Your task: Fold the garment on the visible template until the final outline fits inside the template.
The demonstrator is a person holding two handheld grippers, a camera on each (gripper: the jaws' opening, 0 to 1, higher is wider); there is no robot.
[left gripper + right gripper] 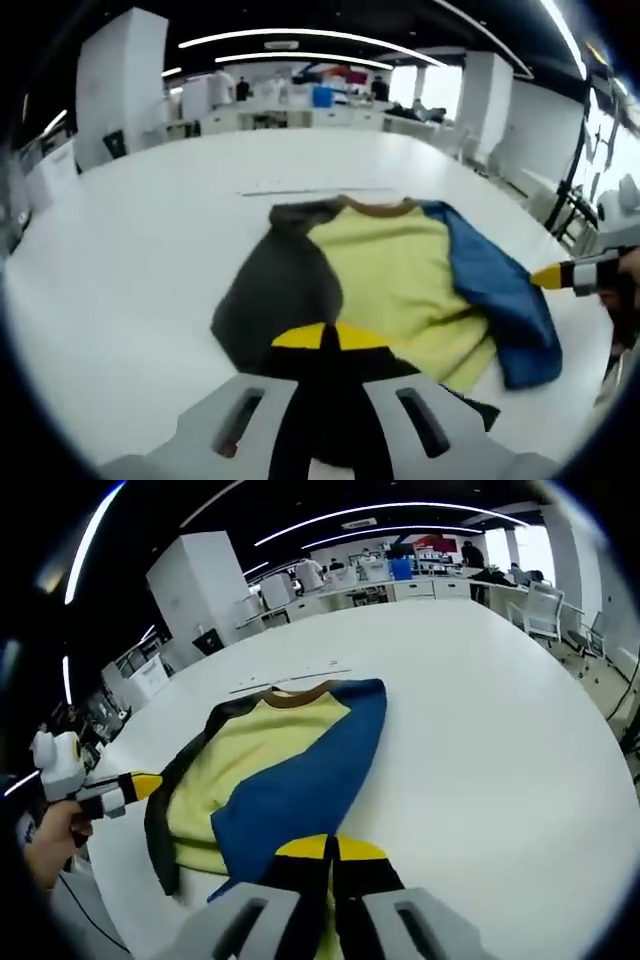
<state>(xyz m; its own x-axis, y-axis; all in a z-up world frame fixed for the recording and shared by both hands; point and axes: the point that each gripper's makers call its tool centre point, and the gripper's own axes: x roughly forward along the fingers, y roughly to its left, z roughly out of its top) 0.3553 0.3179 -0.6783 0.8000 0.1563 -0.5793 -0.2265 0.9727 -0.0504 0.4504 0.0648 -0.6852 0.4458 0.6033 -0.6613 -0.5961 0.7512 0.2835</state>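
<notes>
The garment point(400, 280) lies on the white table point(120, 280). It has a yellow body, a brown collar, a dark grey sleeve point(280, 290) and a blue sleeve point(500, 290) folded in along its side. My left gripper point(325, 337) has its yellow tips together over the grey part near the hem; whether cloth is caught is hidden. It also shows as the left gripper point(147, 784) at the grey edge. My right gripper point(330, 848) has its tips together over the blue sleeve point(300, 780) of the garment point(220, 770). Beside the blue edge is the right gripper point(545, 277).
A thin marked line point(310, 190) runs on the table just past the collar, the same line point(290, 680) in the right gripper view. A hand point(50, 840) holds the left gripper off the table's edge. White pillars point(205, 585), desks and chairs point(545, 605) stand far behind.
</notes>
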